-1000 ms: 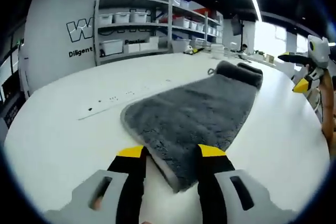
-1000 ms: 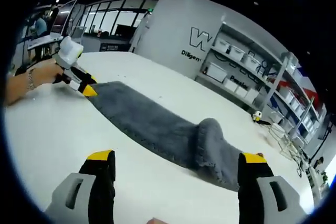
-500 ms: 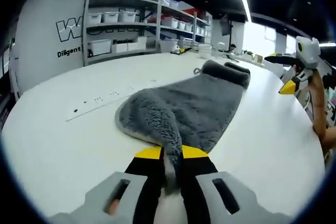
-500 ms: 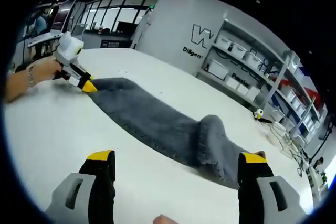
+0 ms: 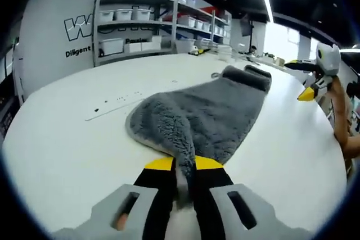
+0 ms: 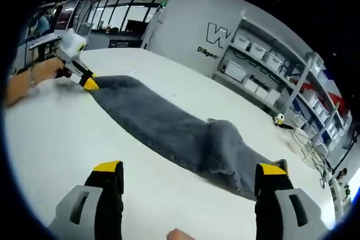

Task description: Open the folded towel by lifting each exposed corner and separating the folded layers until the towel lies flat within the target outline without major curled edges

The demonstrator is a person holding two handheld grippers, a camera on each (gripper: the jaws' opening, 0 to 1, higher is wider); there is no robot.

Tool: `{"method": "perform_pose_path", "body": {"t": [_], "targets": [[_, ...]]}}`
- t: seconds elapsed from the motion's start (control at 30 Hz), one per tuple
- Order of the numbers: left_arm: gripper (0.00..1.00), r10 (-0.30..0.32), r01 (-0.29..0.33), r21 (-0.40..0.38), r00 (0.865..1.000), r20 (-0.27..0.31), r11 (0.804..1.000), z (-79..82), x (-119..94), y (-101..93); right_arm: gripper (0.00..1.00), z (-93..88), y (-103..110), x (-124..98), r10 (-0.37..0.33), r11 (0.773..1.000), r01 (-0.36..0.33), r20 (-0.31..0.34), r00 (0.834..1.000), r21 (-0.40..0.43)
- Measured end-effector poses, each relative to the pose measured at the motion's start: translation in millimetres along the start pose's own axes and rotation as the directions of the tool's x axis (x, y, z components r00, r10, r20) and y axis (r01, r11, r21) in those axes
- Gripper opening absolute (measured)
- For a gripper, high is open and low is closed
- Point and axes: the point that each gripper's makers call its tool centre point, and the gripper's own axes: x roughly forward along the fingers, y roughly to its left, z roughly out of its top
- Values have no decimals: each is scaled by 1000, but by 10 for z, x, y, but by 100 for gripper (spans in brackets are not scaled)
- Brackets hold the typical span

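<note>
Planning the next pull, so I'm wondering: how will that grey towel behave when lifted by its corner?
Probably floppy: the towel already bunches into a soft ridge where the left gripper pinches its corner. Its thick pile suggests some weight and drag on the table. The folded far end will likely trail rather than flip open.

A big, smooth white table point(image 5: 67, 139) with a rounded edge carries everything. A long, fluffy grey towel point(image 5: 208, 113) lies right on it, stretched out in a strip. One end of the towel is bunched into a soft roll point(image 5: 247, 77). A thin pale line with small dark dots point(image 5: 121, 105) runs across the tabletop beside the towel.
</note>
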Motion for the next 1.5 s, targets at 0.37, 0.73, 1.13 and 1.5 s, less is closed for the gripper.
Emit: {"method": "perform_pose_path", "body": {"t": [0.37, 0.73, 1.13, 1.5], "targets": [[10, 41, -41, -23, 999, 11, 999, -138, -275, 272, 99, -31, -14, 15, -3, 1000, 3, -15, 1000, -1], [10, 66, -66, -4, 998, -5, 998, -237, -485, 414, 99, -56, 10, 37, 2, 1000, -2, -29, 1000, -8], [10, 111, -112, -37, 994, -6, 993, -391, -797, 683, 99, -20, 57, 44, 22, 999, -23, -17, 1000, -24], [11, 152, -153, -54, 988, -28, 987, -589, -1196, 970, 99, -48, 56, 61, 22, 1000, -23, -29, 999, -22]]}}
